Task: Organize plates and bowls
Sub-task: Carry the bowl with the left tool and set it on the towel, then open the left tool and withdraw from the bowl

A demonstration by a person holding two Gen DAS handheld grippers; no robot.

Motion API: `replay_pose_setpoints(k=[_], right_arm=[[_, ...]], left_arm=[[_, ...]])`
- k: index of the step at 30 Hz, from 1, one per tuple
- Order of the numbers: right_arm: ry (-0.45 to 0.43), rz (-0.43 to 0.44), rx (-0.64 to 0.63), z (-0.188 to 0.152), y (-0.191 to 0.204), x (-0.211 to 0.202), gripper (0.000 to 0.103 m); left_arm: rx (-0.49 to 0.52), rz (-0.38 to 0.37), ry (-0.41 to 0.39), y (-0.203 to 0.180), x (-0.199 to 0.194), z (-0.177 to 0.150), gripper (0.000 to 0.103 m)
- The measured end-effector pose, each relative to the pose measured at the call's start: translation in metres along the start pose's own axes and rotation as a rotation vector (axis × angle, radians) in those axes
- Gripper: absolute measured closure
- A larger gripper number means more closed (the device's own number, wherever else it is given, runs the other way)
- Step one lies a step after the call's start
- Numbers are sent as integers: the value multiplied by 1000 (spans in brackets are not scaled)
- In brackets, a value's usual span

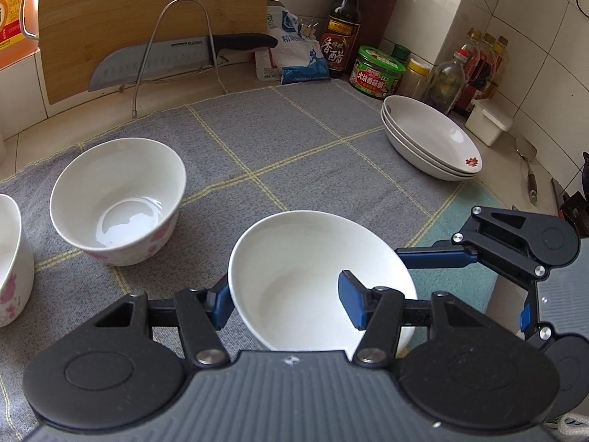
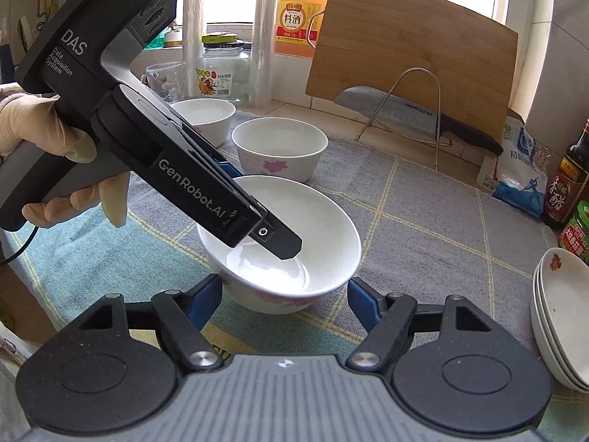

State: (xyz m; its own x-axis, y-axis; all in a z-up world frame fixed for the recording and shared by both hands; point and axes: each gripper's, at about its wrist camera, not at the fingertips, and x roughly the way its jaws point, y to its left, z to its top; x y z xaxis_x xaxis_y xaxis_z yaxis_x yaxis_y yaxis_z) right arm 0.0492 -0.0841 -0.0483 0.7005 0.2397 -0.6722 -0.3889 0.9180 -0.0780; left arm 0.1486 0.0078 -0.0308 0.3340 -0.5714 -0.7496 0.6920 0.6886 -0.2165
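Far-left bowl (image 1: 7,258) at cloth (image 1: 294,140) edge; second bowl (image 1: 117,199) beside it, upright, empty. Left gripper (image 1: 287,300) clamped on tilted bowl (image 1: 316,280) rim, one pad inside, one outside. Right gripper (image 2: 285,294) straddles that bowl's base, jaws partly open; contact unclear. Plate stack (image 1: 430,136) far right on cloth.

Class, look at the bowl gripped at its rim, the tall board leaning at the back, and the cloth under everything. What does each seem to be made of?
Bowl: probably glazed ceramic; white, glossy, with reflections inside.
Board: likely bamboo or wood; tan with straight grain bands, matte.
Cloth: woven fabric; grey, soft-textured, yellow grid lines.
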Motion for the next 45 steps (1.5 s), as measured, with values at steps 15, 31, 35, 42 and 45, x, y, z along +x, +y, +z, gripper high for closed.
replay_pose_setpoints(k=[15,31,35,42,45], right_arm=[[13,-27,7,-3,-7,-2,23],[-11,4,8,0,-6,-11,0],[-3,-7,7,4,-10,-13,0],[7,-8,-31,26,-18,-4,0],[2,-1,-71,37,-20,0,0]], left_arm=[[-35,-57,-20,2,11,0,42],[-9,92,-79,8,-20,-14,8],[-6,202,-95,13,-29,-24,7],[-1,268,-125,19,-32,-29,3],[24,239,-135,14,-34,-27,3]])
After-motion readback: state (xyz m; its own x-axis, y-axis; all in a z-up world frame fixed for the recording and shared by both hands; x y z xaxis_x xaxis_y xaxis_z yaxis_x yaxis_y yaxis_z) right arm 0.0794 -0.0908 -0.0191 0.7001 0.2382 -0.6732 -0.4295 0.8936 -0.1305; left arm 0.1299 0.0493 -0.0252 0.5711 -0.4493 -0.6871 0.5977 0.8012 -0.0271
